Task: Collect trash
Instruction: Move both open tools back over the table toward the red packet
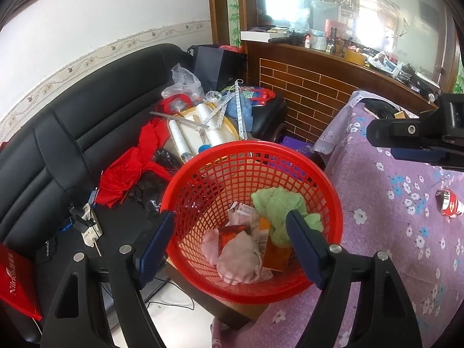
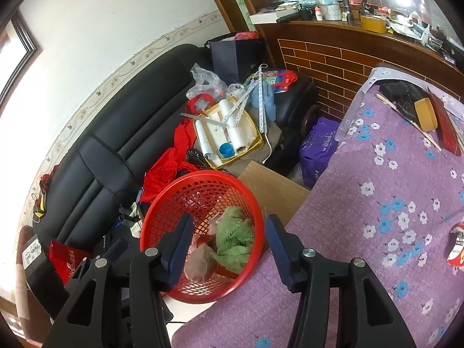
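White script on red box (image 1: 16, 282) reads roughly "Nilro…"; other labels too blurred to read.

Looks like a lived-in home sitting rm to me: black leather sofa (image 2: 121, 133) at 10 o'clock piled w/ household clutter, flowered purple tablecloth (image 2: 377, 203) at 3 o'clock, wood-and-brick counter (image 2: 333, 58) at 1 o'clock crowded w/ bottles etc.

Left gripper (image 1: 232, 226): black triangular-cutout linkage arms w/ silver round pins; fingers w/ navy blue pads (image 1: 155, 246); right gripper (image 2: 229, 246) same build, black body, one screw.
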Demonstrator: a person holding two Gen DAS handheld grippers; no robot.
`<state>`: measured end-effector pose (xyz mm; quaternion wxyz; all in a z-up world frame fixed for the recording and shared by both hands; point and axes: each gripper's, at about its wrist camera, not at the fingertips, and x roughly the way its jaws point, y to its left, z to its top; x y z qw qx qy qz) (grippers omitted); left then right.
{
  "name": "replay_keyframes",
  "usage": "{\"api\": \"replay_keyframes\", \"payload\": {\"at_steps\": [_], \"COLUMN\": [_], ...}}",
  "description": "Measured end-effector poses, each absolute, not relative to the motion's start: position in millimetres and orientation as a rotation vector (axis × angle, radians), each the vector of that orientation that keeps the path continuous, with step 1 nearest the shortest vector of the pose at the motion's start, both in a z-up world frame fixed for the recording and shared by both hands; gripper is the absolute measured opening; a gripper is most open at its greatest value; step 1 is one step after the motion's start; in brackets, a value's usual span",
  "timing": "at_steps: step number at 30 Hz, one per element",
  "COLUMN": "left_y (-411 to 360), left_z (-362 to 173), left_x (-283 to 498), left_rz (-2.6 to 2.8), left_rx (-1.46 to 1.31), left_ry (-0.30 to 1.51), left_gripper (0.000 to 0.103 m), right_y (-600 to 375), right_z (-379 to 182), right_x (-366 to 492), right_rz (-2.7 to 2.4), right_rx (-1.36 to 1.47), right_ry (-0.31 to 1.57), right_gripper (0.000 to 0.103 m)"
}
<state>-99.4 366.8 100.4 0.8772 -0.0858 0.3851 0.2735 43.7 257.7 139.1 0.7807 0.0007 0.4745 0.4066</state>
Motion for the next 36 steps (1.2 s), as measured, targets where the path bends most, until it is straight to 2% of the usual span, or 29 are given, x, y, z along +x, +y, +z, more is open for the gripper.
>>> {"api": "replay_keyframes", "payload": {"at_steps": [5, 15, 36], "left_y": [361.9, 331.8, 145.7], "left_z": [101.9, 109.7, 101.3], "left_x": [-103.4, -109.9, -68.4], "left_rz": [0.584, 0.547, 0.168], "left_rx": [-0.179, -0.171, -0.032], "left_ry": [0.805, 0.801, 0.869], "left_gripper": [0.079, 0.079, 0.079], "right_y": [250.8, 205.0, -10.9], "right_z": [138.7, 132.8, 95.8], "right_x": [39.8, 36.8, 51.8], "right_rz": [0.879, 0.837, 0.538], "right_rx": [0.007, 0.032, 0.240], "right_ry": [1.025, 1.038, 1.095], "right_gripper": [0.063, 0.065, 0.065]}}
